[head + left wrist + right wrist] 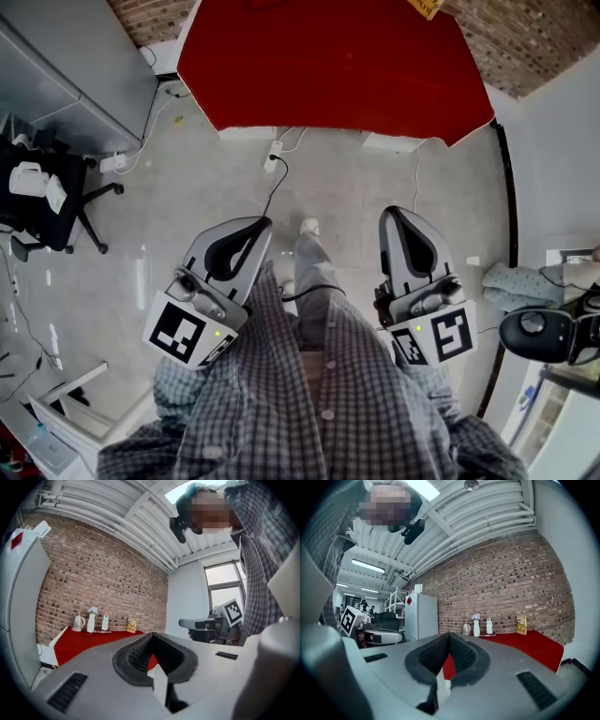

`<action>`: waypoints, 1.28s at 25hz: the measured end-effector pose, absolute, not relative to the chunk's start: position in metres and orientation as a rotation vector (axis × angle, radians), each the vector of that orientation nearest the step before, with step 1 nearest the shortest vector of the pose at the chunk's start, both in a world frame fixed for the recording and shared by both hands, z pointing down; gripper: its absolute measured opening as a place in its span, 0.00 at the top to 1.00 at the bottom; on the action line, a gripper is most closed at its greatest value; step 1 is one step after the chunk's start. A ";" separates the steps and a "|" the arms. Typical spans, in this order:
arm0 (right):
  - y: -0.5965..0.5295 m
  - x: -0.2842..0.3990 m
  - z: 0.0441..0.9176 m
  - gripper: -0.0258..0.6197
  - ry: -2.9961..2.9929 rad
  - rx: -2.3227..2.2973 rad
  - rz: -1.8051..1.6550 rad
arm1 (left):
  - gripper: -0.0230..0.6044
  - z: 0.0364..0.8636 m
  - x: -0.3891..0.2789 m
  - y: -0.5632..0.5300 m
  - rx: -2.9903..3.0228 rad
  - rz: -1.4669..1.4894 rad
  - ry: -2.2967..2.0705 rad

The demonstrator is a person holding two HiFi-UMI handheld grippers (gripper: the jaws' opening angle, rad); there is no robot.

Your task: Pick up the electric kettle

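Observation:
The electric kettle is small and silvery and stands at the far left end of the red table, against the brick wall; in the right gripper view the kettle is just as distant. In the head view the red table lies ahead across bare floor, and the kettle is out of frame. My left gripper and right gripper are held level in front of my checked shirt, both pointing at the table. Each has its jaws shut with nothing between them, as the left gripper and right gripper show.
Beside the kettle stand a white vase, a white bottle and a yellow sign. A white fridge stands left of the table. A power strip with its cable lies on the floor, and an office chair stands at the left.

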State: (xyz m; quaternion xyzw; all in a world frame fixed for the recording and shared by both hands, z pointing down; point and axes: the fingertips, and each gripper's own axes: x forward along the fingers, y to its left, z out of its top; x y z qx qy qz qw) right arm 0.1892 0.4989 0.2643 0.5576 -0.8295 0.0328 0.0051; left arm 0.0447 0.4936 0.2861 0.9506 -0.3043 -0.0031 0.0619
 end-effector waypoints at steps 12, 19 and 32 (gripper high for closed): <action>0.397 0.196 0.272 0.95 -2.614 1.588 -0.040 | 0.96 0.294 0.057 0.398 2.834 0.045 -1.056; 0.336 0.207 0.270 0.95 -2.661 1.541 -0.023 | 0.96 0.282 0.067 0.340 2.815 0.056 -1.148; 0.241 0.238 0.268 0.95 -2.778 1.477 0.090 | 0.96 0.270 0.086 0.260 2.781 0.066 -1.310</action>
